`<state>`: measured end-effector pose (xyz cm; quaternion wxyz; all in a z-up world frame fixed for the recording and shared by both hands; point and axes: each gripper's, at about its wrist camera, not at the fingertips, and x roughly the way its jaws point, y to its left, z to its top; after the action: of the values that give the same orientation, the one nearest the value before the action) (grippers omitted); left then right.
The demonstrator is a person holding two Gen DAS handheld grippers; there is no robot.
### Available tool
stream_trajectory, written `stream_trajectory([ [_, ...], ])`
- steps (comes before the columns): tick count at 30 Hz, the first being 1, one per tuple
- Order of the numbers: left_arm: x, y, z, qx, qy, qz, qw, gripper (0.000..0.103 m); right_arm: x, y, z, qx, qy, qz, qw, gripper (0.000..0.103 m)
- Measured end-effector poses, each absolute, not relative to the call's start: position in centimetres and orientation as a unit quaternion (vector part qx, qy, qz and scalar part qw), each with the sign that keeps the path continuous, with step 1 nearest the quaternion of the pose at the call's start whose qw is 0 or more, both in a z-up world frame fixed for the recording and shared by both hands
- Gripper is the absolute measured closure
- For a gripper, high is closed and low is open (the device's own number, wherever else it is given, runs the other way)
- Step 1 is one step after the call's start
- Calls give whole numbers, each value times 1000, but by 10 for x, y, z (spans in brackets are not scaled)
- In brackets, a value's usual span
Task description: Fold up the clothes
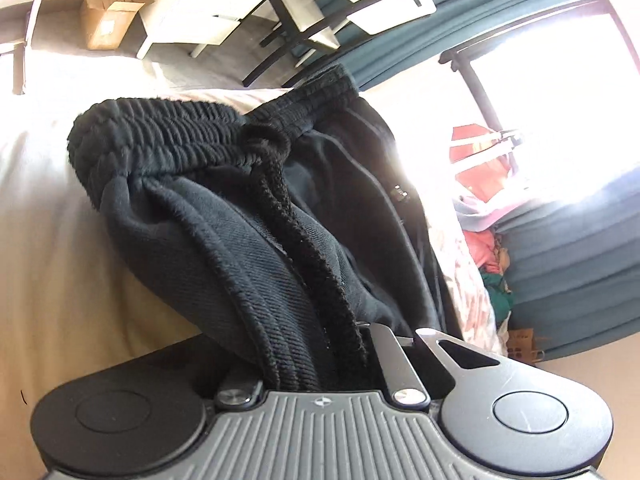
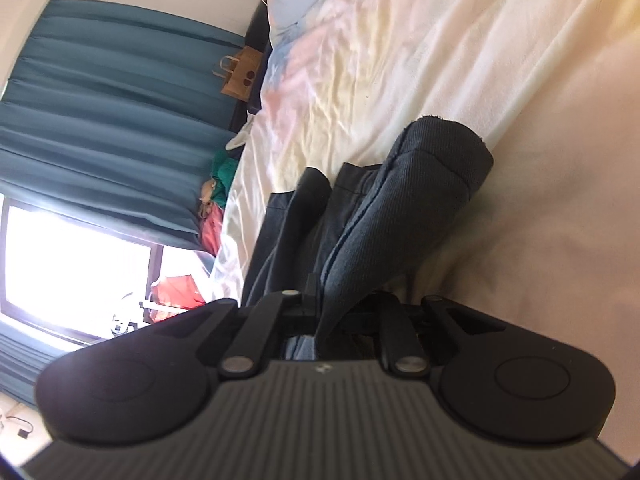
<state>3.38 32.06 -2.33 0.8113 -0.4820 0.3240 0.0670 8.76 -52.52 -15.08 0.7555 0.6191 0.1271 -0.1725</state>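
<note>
left gripper [image 1: 360, 344] clenched on black sweatpants [image 1: 248, 216] below ribbed waistband [image 1: 160, 132]; right gripper [image 2: 324, 304] clamping same fabric. thick, soft, limp fleece: hold at waistband edges over bed sheet [image 2: 460, 60].

There is one pair of black soft sweatpants [image 1: 256, 216], two dark metal grippers [image 1: 360, 344] [image 2: 320, 308], one open brown cardboard box [image 1: 108, 8], one brown paper bag [image 2: 240, 74], and one white rumpled bed sheet [image 2: 460, 60].

Left gripper [image 1: 352, 344] and right gripper [image 2: 320, 300] — fingers clamped tight, both tilted sideways.
</note>
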Motion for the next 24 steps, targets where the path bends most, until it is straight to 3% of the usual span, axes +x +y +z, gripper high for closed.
stream_trajectory([
  [11, 56, 314, 62, -450, 267, 44, 851, 97, 96, -519, -89, 558, 90, -146, 812, 92],
  [19, 229, 306, 87, -428, 261, 58, 864, 97, 252, -519, -27, 488, 110, -147, 853, 92],
  [24, 365, 296, 52, -377, 288, 90, 876, 97, 386, -514, -47, 414, 188, -191, 870, 92],
])
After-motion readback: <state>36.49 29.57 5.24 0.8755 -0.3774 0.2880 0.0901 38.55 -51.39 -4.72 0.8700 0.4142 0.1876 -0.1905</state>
